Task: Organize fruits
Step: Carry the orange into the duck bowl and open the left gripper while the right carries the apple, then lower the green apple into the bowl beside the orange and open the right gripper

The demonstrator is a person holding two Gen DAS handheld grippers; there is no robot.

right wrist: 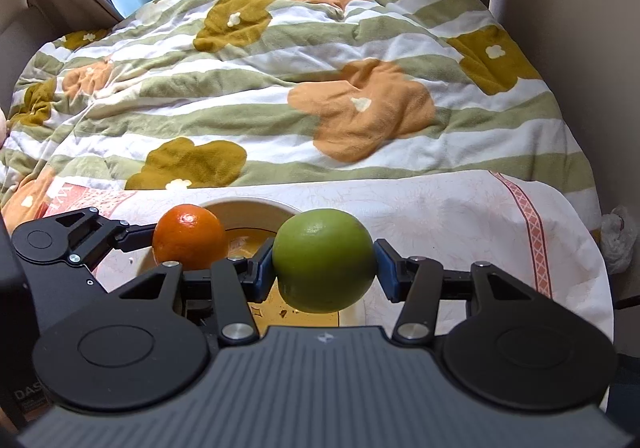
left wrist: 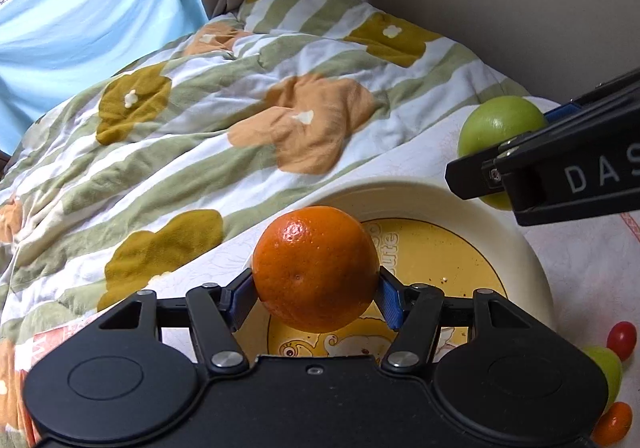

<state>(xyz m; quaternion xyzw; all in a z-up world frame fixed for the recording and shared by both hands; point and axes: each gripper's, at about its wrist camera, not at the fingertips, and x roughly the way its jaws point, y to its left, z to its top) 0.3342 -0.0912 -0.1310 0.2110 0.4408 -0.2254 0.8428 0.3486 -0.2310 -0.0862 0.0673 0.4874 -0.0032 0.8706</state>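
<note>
Over the plate (left wrist: 532,260), left wrist view: left gripper (left wrist: 316,294) clamped on an orange (left wrist: 316,268), blue pads (left wrist: 242,298) pressed to both its sides. Orange is held clear above the plate's yellow centre, near the plate's left rim. Plate is cream-rimmed with a cartoon print, and sits on a white cloth (left wrist: 424,152). Right gripper (left wrist: 516,164) enters from the right edge, closed on a green fruit (left wrist: 496,124) above the far right rim of the plate. At the lower right edge, on the cloth: a small red fruit (left wrist: 621,336), a second green piece (left wrist: 608,368) partly hidden by the gripper body, and a small orange piece (left wrist: 612,424). A flowered quilt (left wrist: 200,120) covers the bed beyond.

Right wrist view: right gripper (right wrist: 325,268) clamped on the green fruit (right wrist: 324,260), pads touching left and right sides. Fruit hangs over the plate (right wrist: 248,208), above its right part. Left gripper (right wrist: 188,244) comes in from the left with the orange (right wrist: 188,240) in its grip, also over the plate. Orange and green fruit are near each other, not touching. White cloth (right wrist: 460,216) with a red patterned stripe lies under the plate; quilt (right wrist: 280,88) behind.
</note>
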